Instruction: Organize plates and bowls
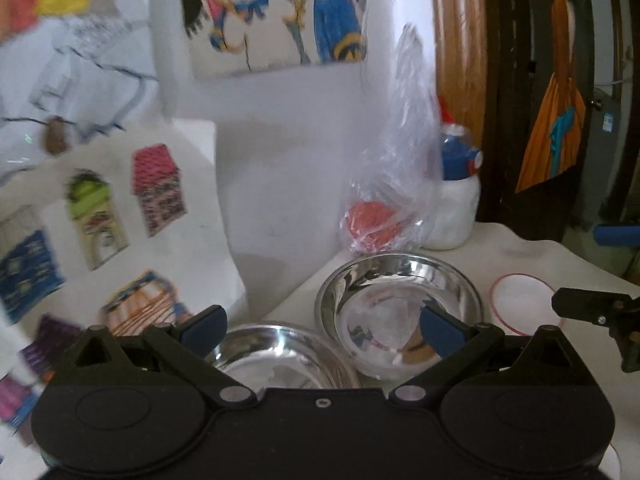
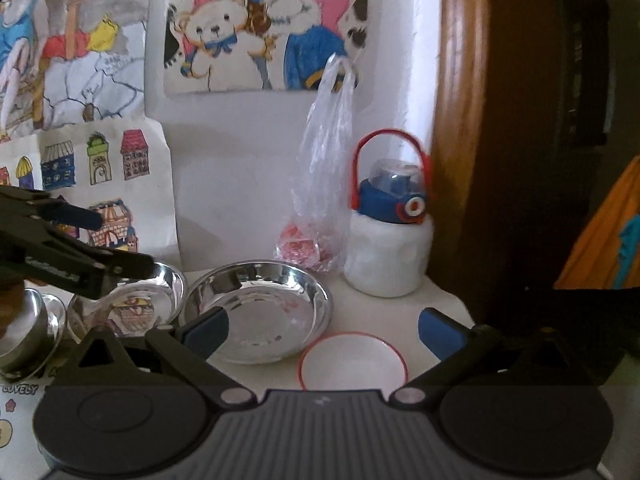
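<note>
Both grippers are sitting w/ jaws spread wide, pinching nothing. Left gripper (image 1: 322, 330) is hovering over the small steel bowl (image 1: 280, 354) right under it; the big steel bowl (image 1: 396, 304) is sitting just beyond, nearly touching it, w/ the left gripper's right finger showing in front of its rim. Right gripper (image 2: 322, 330) is hanging above the white plate w/ red rim (image 2: 352, 362), which is lying just beside the big bowl's near edge on the white table (image 2: 440, 304).

Step in hand, prob: picking a dish to stack. To do it well: left should be straddling one wall of the small bowl, not the whole bowl, and closing firmly since polished steel is slippery; then lifting level & nesting it in the big one. Right should be keeping clear, since the tools are working close together.

Contents: both bowls are looking empty, only reflections inside. Plate is bare too. More steel dishes (image 2: 36, 328) are showing at far left of the right wrist view, count unclear. Behind, a clear plastic bag (image 2: 324, 200) is holding something red-orange, next to a white bottle w/ blue cap (image 2: 390, 236).
</note>
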`<state>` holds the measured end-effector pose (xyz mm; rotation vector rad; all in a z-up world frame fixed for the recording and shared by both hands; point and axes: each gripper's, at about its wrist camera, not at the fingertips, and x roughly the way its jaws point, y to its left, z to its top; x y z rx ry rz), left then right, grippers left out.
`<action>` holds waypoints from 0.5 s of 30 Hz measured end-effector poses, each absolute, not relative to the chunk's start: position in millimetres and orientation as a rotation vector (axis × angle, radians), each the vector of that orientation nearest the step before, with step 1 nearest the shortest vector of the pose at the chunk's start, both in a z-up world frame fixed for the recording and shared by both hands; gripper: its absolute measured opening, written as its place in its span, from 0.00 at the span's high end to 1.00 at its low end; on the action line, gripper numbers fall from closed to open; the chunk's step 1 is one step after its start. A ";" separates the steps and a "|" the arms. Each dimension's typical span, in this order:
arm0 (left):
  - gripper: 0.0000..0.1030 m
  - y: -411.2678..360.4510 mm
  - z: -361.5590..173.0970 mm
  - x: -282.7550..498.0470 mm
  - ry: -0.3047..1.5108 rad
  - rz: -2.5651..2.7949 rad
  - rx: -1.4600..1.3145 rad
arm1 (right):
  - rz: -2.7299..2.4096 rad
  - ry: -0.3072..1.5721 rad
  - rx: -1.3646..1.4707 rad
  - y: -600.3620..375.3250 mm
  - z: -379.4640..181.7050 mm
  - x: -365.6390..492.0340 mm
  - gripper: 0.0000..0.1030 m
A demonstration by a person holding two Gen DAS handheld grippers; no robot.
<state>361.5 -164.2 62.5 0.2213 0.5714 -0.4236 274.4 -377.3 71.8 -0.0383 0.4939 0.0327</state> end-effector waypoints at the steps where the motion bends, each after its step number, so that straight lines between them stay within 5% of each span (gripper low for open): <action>1: 0.01 -165.9 58.9 370.8 0.584 -0.425 0.218 | 0.047 0.506 -0.037 -379.2 69.9 282.3 0.00; 15: 0.01 -192.7 15.9 445.5 0.688 -0.484 0.294 | 0.133 0.616 -0.107 -388.0 29.9 358.1 0.00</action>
